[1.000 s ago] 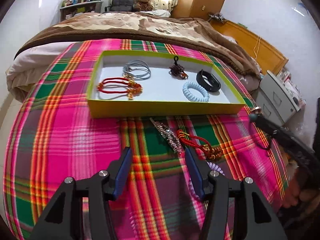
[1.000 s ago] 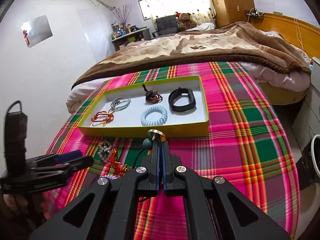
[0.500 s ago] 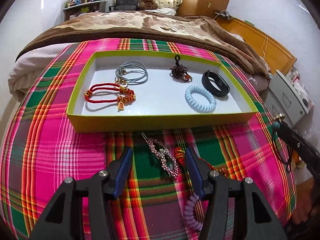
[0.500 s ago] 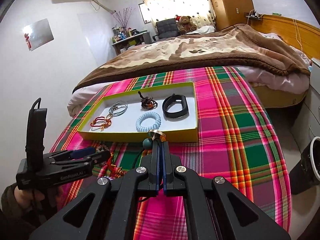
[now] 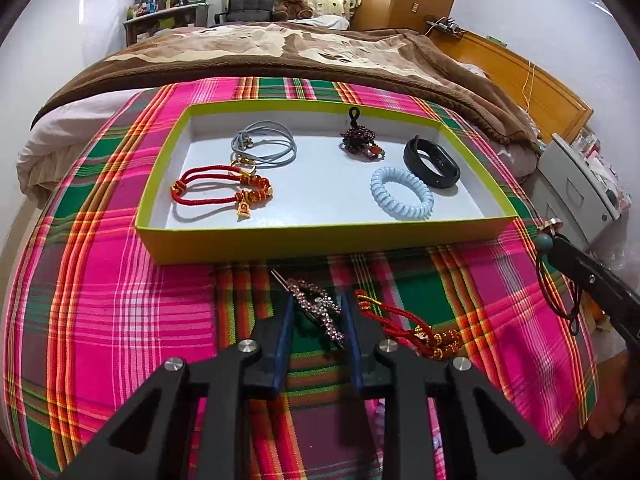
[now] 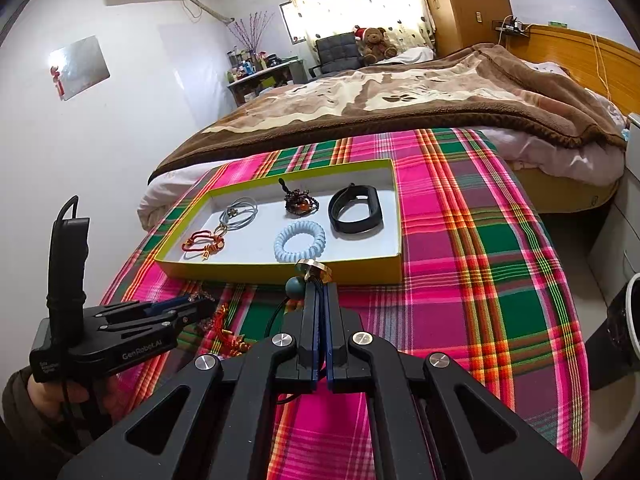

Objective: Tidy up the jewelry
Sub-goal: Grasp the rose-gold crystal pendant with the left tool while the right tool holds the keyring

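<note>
A yellow-green tray (image 5: 320, 240) (image 6: 280, 270) on the plaid cloth holds a red cord bracelet (image 5: 222, 192), grey cord loops (image 5: 264, 146), a dark beaded charm (image 5: 360, 144), a pale blue spiral band (image 5: 401, 193) and a black wristband (image 5: 432, 158). My left gripper (image 5: 318, 308) is open low over the cloth, its fingers on either side of a rhinestone hair clip (image 5: 318, 308). A red knotted bracelet (image 5: 404, 326) lies just right of it. My right gripper (image 6: 318, 292) is shut on a black cord necklace with a teal bead (image 6: 295, 286), held above the cloth in front of the tray.
A brown blanket (image 5: 280, 52) covers the bed behind the tray. A wooden headboard (image 5: 532, 84) and grey drawers (image 5: 576, 176) stand to the right. A pale spiral band (image 5: 434, 444) lies under my left gripper's body. The cloth's edge drops off at the right.
My left gripper has moved forward and lower, and its fingers have narrowed around the rhinestone clip. My right gripper has stayed shut on the necklace and hardly moved.
</note>
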{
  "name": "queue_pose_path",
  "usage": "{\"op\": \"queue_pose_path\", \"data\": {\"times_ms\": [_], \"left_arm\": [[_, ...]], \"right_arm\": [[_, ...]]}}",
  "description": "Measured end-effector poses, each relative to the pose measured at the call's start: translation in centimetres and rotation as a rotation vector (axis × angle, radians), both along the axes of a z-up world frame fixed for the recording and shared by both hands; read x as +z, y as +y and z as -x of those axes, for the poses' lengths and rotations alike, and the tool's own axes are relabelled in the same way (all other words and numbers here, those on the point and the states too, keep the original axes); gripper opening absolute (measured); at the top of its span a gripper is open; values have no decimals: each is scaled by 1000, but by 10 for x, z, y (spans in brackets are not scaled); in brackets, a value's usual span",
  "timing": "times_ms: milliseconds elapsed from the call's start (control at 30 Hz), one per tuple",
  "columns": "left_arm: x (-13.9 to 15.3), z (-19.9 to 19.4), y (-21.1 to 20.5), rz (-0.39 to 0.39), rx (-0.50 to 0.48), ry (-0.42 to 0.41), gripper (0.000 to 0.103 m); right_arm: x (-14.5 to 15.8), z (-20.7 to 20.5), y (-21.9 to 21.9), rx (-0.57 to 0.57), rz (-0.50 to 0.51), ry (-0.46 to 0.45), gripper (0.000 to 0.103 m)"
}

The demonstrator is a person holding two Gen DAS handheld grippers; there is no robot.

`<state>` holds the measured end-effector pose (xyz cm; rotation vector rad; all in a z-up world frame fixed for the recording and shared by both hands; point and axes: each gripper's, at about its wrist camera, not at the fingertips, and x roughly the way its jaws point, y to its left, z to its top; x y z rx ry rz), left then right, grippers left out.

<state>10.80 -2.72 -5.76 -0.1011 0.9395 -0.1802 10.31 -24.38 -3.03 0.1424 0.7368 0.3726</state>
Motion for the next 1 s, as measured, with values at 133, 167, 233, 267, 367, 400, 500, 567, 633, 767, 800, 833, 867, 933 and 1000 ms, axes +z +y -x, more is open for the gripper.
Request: {"op": "queue_pose_path", "data": {"times_ms": [133,167,233,267,367,400,500,567,633,767,800,833,867,933,1000], "left_arm": [[4,1,1,4,-8,-13,19],[5,2,1,3,-11,-15,19],[6,2,0,-2,-17,-16,18],[6,3,1,-1,-17,-16,18],[7,4,4,15,-21,-14,17],[7,4,5,17,-22,-16,16],[11,7,6,34,-24,-29,14],[14,9,7,48,-27,-44,14],[16,11,8,50,-28,-50,14],[20,13,12,77,-33,-55,13],[22,13,12,77,-31,-61,13],[25,13,13,76,-29,-67,13],[27,12,14,78,-28,-70,13],[32,11,16,83,-30,-81,10],[39,9,17,82,-31,-94,9]], "right_arm": [[-1,1,0,-2,0,1,2],[0,1,0,-2,1,0,2],[0,1,1,-2,0,-1,2],[0,1,1,-2,0,-3,2],[0,2,1,-3,-1,-3,2],[0,2,1,-2,0,-4,2],[1,3,2,-2,1,-4,2],[1,3,2,-3,0,-4,2],[1,4,2,-3,-1,-6,2],[3,6,3,0,-2,-9,2],[3,6,3,3,-4,-8,2],[4,6,4,3,-4,-8,2],[5,5,4,4,-3,-9,2],[7,3,5,6,-1,-12,2],[9,0,6,8,-1,-12,2]]}}
